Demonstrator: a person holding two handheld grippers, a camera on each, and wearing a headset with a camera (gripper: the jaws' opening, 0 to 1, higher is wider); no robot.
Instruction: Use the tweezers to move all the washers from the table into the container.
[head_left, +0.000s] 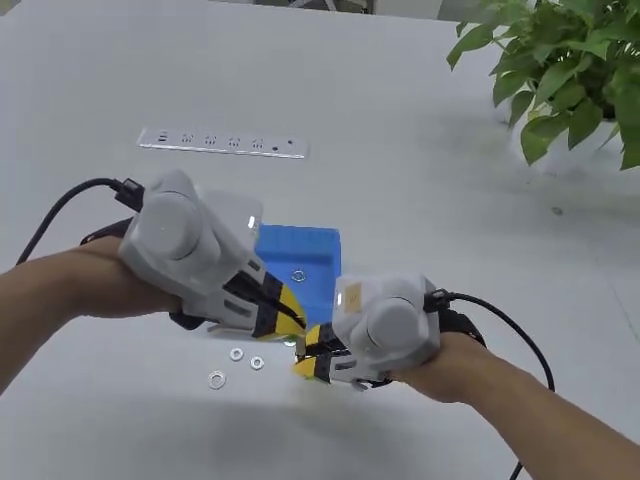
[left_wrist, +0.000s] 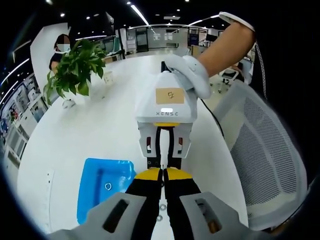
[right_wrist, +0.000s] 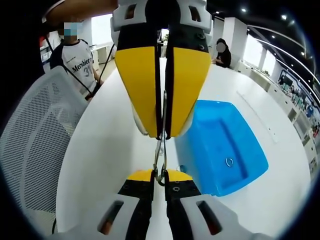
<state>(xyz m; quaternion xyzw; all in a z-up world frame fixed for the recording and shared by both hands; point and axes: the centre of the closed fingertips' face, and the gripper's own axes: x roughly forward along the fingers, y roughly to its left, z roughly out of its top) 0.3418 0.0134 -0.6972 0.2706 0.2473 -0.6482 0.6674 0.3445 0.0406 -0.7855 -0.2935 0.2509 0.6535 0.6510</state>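
My two grippers meet tip to tip just in front of the blue container (head_left: 312, 243). The left gripper (head_left: 297, 322) comes in from the left and the right gripper (head_left: 303, 355) from the right. In the right gripper view, thin silver tweezers (right_wrist: 160, 155) run from the left gripper's (right_wrist: 162, 132) shut yellow jaws down into my right gripper's (right_wrist: 160, 176) shut jaws. One washer (head_left: 298, 276) lies inside the container. Three washers (head_left: 236, 353) lie on the table, left of the tips. The left gripper view shows its own jaws (left_wrist: 163, 172) shut, facing the right gripper (left_wrist: 164, 162).
A white power strip (head_left: 222, 143) lies at the back of the white table. A potted plant (head_left: 570, 70) stands at the far right corner. A grey mesh chair (left_wrist: 265, 160) is beside the table, and a person (right_wrist: 75, 55) stands behind it.
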